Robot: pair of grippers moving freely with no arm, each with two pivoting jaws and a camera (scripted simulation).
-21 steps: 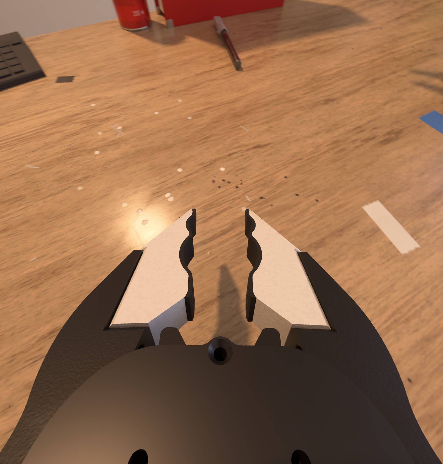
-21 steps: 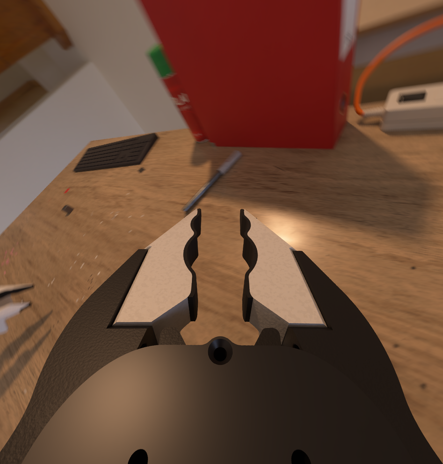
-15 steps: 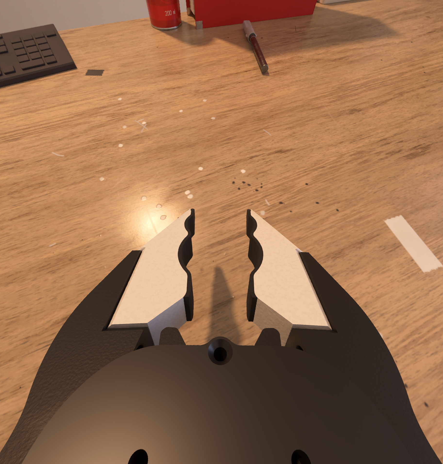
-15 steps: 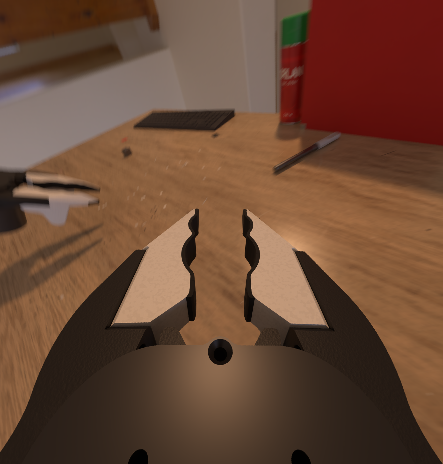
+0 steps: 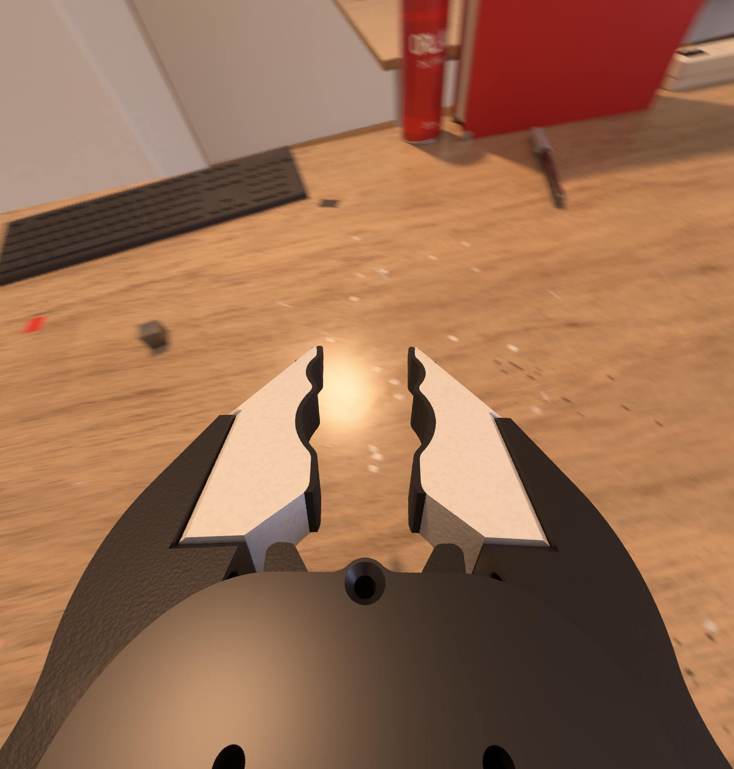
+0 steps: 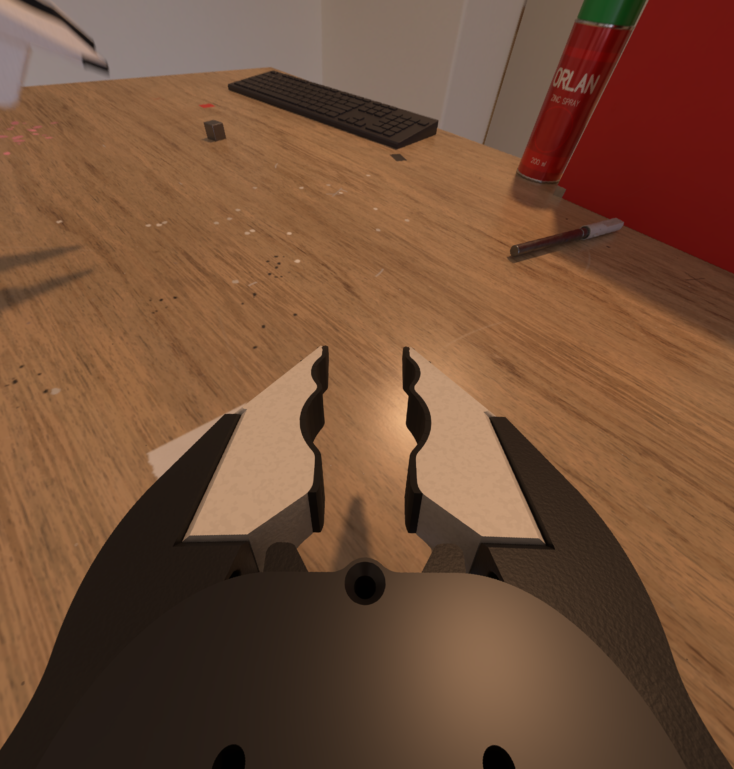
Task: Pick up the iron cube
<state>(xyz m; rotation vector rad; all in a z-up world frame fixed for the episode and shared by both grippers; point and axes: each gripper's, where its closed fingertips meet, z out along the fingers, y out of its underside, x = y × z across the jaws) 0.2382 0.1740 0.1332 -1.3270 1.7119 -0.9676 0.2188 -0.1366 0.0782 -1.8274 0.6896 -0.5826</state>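
Observation:
The iron cube (image 5: 153, 333) is a small dark grey block on the wooden table, ahead and left of my left gripper (image 5: 365, 353), which is open and empty above the table. The cube also shows in the right wrist view (image 6: 214, 129), far ahead and left of my right gripper (image 6: 364, 353), which is open and empty. The left gripper's pale fingers (image 6: 44, 45) show at the top left of the right wrist view, high above the table.
A black keyboard (image 5: 149, 212) (image 6: 336, 106) lies at the far edge. A red spray can (image 6: 569, 95) (image 5: 423, 70), a red box (image 5: 565, 58) and a pen (image 6: 565, 237) (image 5: 548, 170) are on the right. A red patch (image 6: 207, 105) lies beyond the cube; a pale tape strip (image 6: 178, 449) lies under my right gripper.
Both views have swung left and tilted up. The cube and the whole keyboard have come into the left wrist view. The left gripper has gone from mid-left to top left in the right wrist view.

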